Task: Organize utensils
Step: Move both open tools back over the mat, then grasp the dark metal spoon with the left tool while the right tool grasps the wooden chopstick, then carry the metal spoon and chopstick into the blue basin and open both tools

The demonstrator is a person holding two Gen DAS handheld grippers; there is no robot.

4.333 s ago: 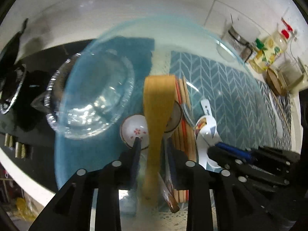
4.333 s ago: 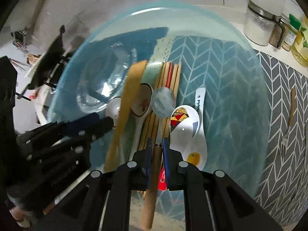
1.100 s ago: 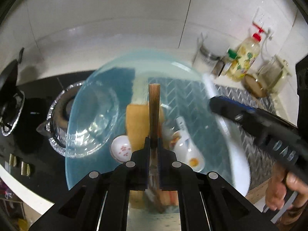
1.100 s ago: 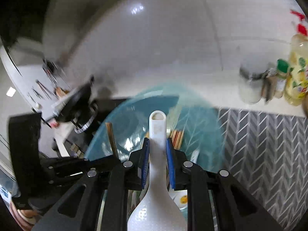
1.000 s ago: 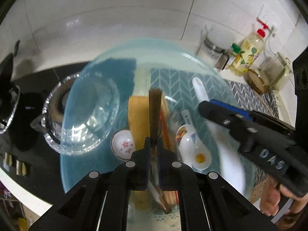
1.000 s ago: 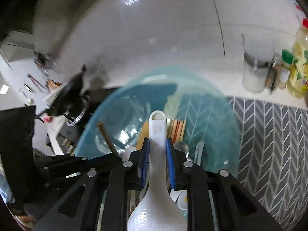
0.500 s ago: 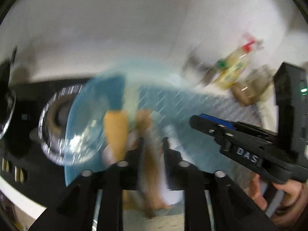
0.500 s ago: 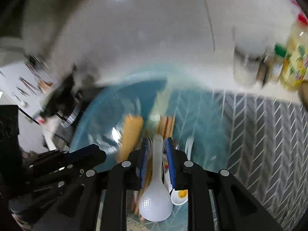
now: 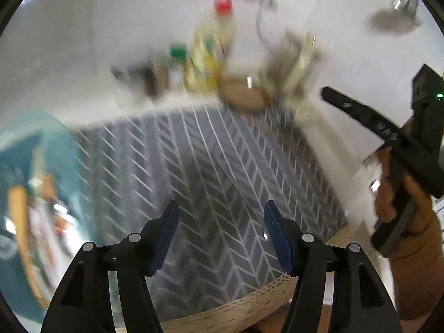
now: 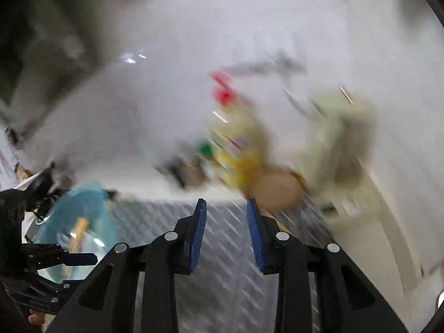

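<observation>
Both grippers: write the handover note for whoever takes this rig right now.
Left gripper: jaws opening, nothing between them, over the grey herringbone mat.
Right gripper: jaws opening, also empty, over the same mat near the blurred bottles at the wall.
Things: the blue tray sits at the left edge of both views, with a wooden spatula and other utensils in it; blur hides the detail.
Done: several utensils lie in the tray.
Left: both views are too smeared to show any loose utensil on the mat; look again once the cameras settle, then continue sorting.
</observation>
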